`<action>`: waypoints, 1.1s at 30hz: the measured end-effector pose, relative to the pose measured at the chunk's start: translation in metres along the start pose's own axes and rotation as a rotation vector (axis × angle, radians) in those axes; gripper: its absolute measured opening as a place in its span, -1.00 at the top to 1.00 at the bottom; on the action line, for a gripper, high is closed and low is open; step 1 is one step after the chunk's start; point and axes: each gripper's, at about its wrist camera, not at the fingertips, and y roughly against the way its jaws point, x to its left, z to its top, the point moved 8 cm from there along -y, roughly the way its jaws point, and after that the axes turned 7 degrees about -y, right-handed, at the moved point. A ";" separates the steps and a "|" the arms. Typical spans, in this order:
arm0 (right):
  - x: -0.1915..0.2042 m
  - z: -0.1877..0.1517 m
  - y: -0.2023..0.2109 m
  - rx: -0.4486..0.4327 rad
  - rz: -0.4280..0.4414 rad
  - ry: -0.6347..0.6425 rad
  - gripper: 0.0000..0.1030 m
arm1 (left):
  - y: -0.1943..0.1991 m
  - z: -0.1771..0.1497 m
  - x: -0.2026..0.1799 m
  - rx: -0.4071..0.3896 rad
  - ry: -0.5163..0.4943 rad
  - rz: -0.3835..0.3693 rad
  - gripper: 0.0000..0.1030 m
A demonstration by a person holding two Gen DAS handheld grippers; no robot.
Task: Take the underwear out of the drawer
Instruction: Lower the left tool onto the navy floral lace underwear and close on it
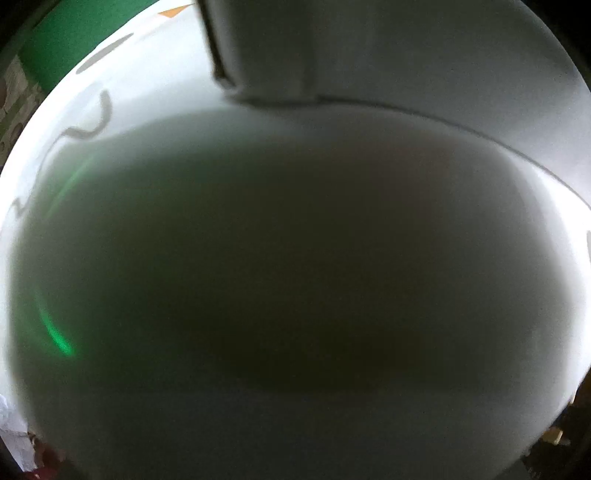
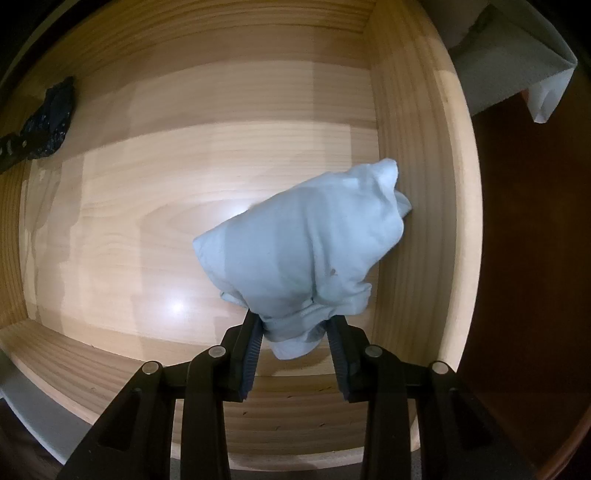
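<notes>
left wrist view first: pretty much all we get is a blurry grey-white surface [image 1: 295,258] filling the lens, with a strip of green [image 1: 74,33] up at 11 o'clock. the left gripper's fingers don't show at all, so we can't tell if it's open or closed.

right wrist view: looking down into the wooden drawer [image 2: 424,184]. the right gripper [image 2: 295,328] has its pads pinched on the bunched end of the pale blue underwear [image 2: 303,243], which fans out toward 1 o'clock, up against the drawer's right wall. a dark garment [image 2: 51,118] sits way over at 10 o'clock.
</notes>
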 end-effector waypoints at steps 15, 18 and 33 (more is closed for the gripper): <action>0.001 -0.002 -0.003 0.000 0.000 0.007 0.36 | -0.002 -0.009 0.004 -0.028 -0.015 -0.002 0.64; 0.001 -0.002 -0.004 0.002 0.003 0.004 0.36 | -0.001 -0.014 0.005 -0.011 -0.019 -0.010 0.72; -0.001 -0.003 -0.007 -0.005 -0.003 0.005 0.36 | 0.016 -0.076 0.009 0.124 -0.031 -0.008 0.74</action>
